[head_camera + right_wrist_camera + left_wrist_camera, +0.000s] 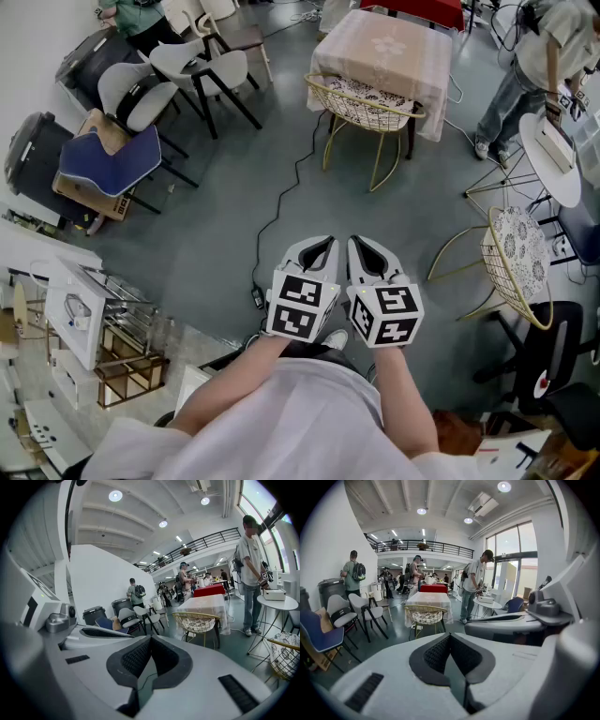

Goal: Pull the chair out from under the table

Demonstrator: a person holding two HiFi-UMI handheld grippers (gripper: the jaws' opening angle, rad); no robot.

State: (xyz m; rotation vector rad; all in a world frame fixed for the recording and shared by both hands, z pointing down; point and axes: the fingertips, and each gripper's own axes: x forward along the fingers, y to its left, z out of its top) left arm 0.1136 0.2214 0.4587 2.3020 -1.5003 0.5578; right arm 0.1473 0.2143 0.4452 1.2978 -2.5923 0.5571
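Both clenched, jaws together on nothing: left gripper [317, 247] and right gripper [367, 247], side by side above the grey floor [234, 197]. Well ahead, untouched, 1 gold wire chair [364, 101], seat tucked under the near edge of the cloth-covered table [389, 42], back facing the grippers.

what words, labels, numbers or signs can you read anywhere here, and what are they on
No text can be read in any view.
Cube on the left gripper and the matching one on the right gripper: only black-and-white square markers, no letters or digits.
White patch with a red mark on the black chair: too small to read.
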